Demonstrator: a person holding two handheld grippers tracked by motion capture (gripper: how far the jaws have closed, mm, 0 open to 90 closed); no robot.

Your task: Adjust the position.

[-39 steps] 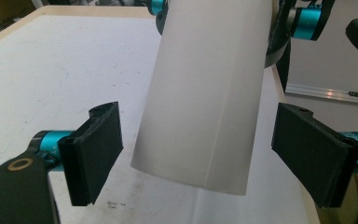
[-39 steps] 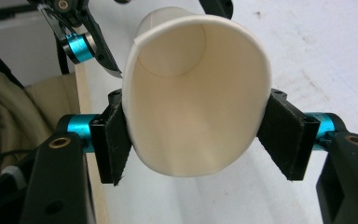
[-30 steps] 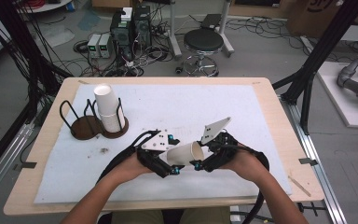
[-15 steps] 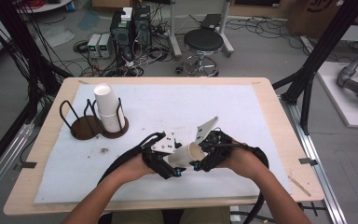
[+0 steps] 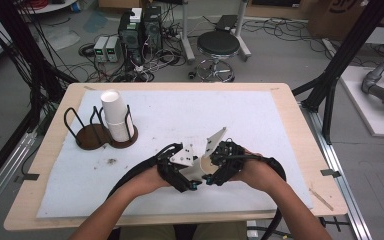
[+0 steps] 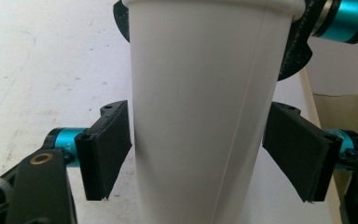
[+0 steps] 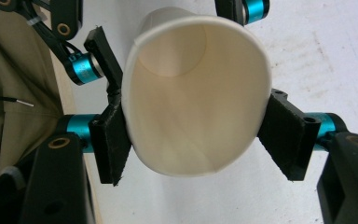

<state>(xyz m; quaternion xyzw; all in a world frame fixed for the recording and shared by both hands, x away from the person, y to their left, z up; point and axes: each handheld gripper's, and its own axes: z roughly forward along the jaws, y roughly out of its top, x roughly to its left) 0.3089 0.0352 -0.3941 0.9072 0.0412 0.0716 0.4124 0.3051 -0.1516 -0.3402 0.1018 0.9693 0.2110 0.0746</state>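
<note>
Item: white paper cup, single, held off the white mat, well to the right of the wooden cup rack and nearer the table's front edge than that rack. Long axis roughly level above the mat, mouth turned toward the right gripper, closed base toward the left gripper. Tapered wall, rolled rim, one straight seam down the side; smooth matte paper, plain inside, rim squeezed slightly out of round.

Right gripper: clenched on the cup at its mouth end, both black pads pressed flat on opposite sides of the wall just behind the rim.

Left gripper: jaws just been closing, cup body between them; left pad at or against the wall, right pad apart from it by a thin gap; not yet a clamp, released in effect. Pads black, wedge-shaped, dull rubbery face, carried on teal metal cylinders.

Second item: stack of white paper cups, tilted, standing in the right ring of the cup rack. Rack: two round dark wooden bases joined side by side, thin black wire hoops rising from each; left ring vacant.

Mat: white, felt-like, a few dark specks just below the rack. Table: pale wood, rim showing all round the mat.
</note>
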